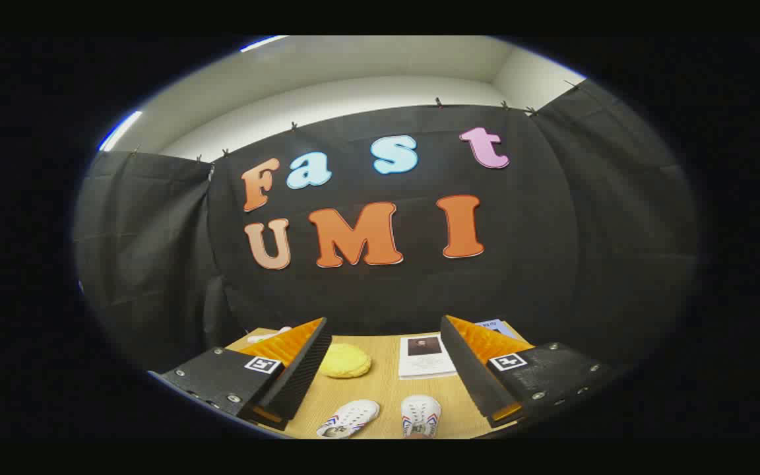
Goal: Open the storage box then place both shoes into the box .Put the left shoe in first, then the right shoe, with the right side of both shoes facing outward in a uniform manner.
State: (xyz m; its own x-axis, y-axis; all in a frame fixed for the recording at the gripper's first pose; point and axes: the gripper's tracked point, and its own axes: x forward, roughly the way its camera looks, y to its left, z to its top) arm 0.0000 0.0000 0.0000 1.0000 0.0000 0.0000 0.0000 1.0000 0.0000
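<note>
Jaws spread wide, two shoes (380,417) between them on the table (386,389), yellow cushion (344,361) beyond

Black cloth wall (551,264) behind a wooden table (386,386), white ceiling (353,72)

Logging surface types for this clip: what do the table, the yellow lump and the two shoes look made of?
Table: pale wood or wood-look laminate, faint grain, matte. Yellow lump: soft, dull, maybe sponge or cloth; unclear. Two shoes: white, probably canvas or leather, with coloured side stripes. The tongs hang open above them, touching nothing.
</note>
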